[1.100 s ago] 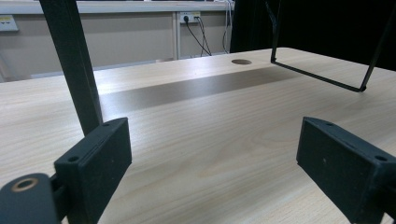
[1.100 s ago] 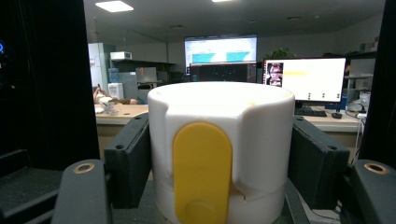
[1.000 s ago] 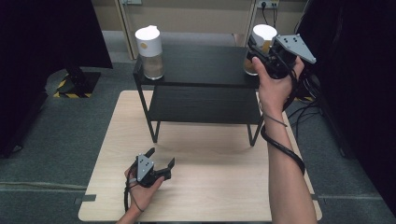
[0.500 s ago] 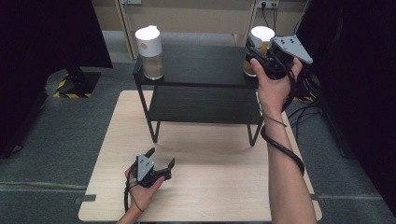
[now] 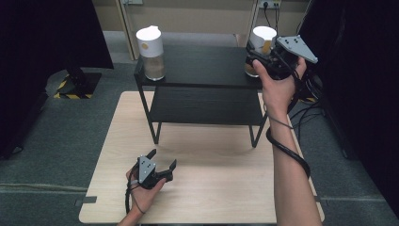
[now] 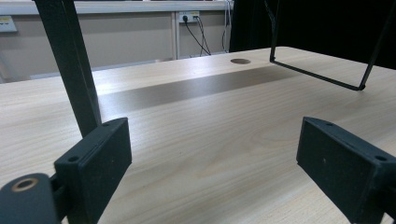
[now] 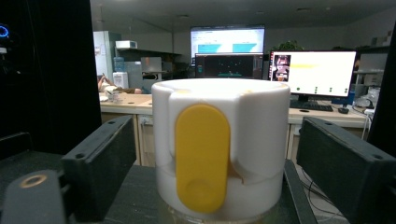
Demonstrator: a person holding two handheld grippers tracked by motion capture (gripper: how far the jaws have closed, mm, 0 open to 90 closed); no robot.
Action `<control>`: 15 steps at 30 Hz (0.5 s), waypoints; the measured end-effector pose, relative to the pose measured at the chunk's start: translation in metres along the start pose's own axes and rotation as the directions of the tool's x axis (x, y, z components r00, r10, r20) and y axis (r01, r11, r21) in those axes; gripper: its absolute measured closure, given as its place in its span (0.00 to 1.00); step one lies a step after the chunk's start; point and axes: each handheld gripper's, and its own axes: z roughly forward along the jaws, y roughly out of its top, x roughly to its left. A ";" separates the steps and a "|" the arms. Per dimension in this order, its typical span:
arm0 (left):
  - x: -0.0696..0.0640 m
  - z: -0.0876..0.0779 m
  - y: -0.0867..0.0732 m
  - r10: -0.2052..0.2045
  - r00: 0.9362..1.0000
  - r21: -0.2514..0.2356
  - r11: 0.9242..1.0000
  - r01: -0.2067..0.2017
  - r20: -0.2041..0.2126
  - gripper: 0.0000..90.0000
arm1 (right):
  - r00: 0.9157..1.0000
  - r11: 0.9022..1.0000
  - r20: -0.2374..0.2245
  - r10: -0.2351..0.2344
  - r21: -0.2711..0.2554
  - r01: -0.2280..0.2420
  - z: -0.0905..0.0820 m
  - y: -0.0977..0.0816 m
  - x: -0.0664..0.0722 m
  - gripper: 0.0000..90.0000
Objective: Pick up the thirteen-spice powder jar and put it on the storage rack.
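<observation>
A jar with a white lid and yellow tab [image 5: 261, 42] [image 7: 219, 149] stands at the right end of the black two-level shelf's top [image 5: 202, 63]. My right gripper [image 5: 251, 54] [image 7: 212, 158] reaches around its lid. Its jaws have just been opening and now stand clear on both sides, with the lid between them. A second white-lidded jar [image 5: 150, 52] stands at the shelf's left end. My left gripper [image 5: 162, 160] [image 6: 212, 158] rests low on the wooden table [image 5: 211, 188], open with nothing between its jaws.
The shelf's thin black legs [image 6: 70, 60] rise just ahead of the left gripper. A round cable hole [image 6: 240, 61] sits in the tabletop beyond. The right gripper's cable [image 5: 287, 150] loops along the forearm. Desks with lit monitors [image 7: 308, 72] fill the room behind.
The right gripper's jaws look a little wider about the jar's lid than before. Both hands and both jars have kept their places.
</observation>
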 end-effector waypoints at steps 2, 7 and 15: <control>0.000 0.000 0.000 0.000 1.000 0.000 1.000 0.000 0.000 0.11 | 1.000 1.000 -0.007 0.012 0.002 -0.012 -0.002 0.000 -0.002 0.11; 0.000 0.000 0.000 0.001 1.000 0.000 1.000 -0.001 0.000 0.11 | 0.999 1.000 -0.034 0.022 0.006 -0.022 -0.009 0.000 -0.009 0.11; 0.000 0.000 0.000 0.002 1.000 -0.001 1.000 -0.002 -0.001 0.11 | 0.997 1.000 -0.076 0.008 0.020 -0.006 -0.021 0.001 -0.014 0.11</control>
